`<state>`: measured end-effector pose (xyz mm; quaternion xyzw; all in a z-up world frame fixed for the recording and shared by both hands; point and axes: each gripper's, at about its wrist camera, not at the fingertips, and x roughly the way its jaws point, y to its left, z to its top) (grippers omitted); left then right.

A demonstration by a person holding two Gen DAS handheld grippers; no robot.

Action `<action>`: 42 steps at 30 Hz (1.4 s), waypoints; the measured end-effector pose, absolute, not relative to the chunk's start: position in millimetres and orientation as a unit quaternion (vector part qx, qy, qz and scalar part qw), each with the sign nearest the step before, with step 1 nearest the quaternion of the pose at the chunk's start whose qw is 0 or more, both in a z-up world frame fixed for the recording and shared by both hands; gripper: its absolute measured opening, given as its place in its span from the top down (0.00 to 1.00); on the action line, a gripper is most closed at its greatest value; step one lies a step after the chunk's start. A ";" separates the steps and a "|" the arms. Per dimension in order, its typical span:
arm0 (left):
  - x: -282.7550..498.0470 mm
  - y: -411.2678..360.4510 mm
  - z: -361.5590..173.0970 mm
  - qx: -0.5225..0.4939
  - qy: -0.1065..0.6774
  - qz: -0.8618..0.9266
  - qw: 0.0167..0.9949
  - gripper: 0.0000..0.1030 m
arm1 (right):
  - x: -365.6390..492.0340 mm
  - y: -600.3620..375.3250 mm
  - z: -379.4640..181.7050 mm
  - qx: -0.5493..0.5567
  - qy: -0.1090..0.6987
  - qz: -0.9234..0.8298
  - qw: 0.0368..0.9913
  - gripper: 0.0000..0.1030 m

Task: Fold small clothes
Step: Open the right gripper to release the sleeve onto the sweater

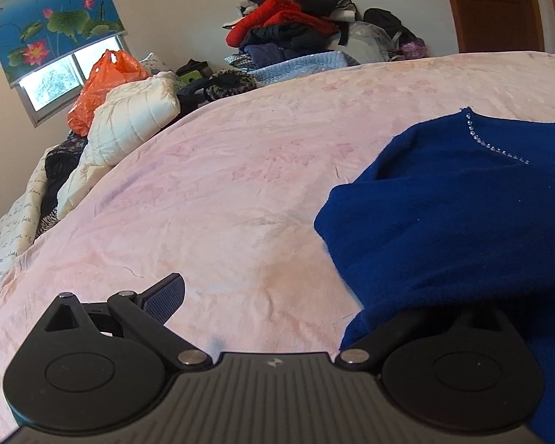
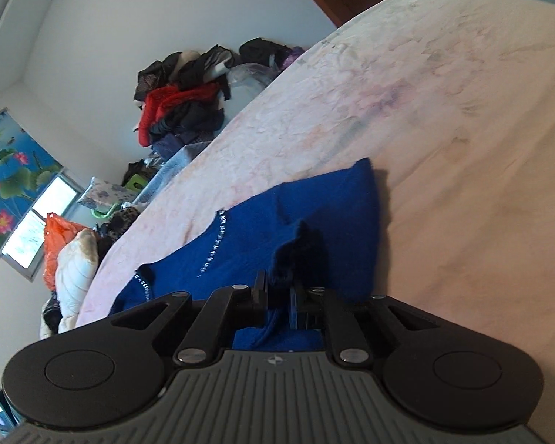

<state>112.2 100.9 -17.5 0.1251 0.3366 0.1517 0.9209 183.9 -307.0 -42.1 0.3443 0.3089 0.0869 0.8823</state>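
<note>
A blue knit sweater (image 1: 444, 214) with a line of small beads at the neck lies on the pink bedsheet (image 1: 222, 185), at the right of the left wrist view. My left gripper (image 1: 285, 296) stands wide open at its near edge. Its left finger (image 1: 164, 298) rests over bare sheet, and its right finger is hidden under the sweater's hem. In the right wrist view the sweater (image 2: 314, 214) spreads ahead of my right gripper (image 2: 279, 292), whose jaws stand close together with a raised tuft of blue fabric pinched between them.
A heap of dark and red clothes (image 1: 288, 26) is stacked against the far wall. A white padded jacket (image 1: 129, 122) and an orange plastic bag (image 1: 103, 81) lie at the bed's far left. A brown door (image 1: 499, 3) stands at the back right.
</note>
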 end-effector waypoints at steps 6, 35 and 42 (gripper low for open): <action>107.6 99.9 -19.5 0.176 0.315 0.128 0.924 0.00 | 177.3 -315.0 -40.3 0.335 0.306 0.091 0.886 0.88; 102.9 91.0 -33.6 0.259 0.244 0.124 0.926 0.00 | 321.2 -38.6 -17.1 0.362 0.453 0.389 0.716 0.24; 105.9 94.9 -31.3 0.242 0.252 0.121 0.929 0.00 | 352.9 26.3 -38.6 0.343 0.481 0.385 0.709 0.19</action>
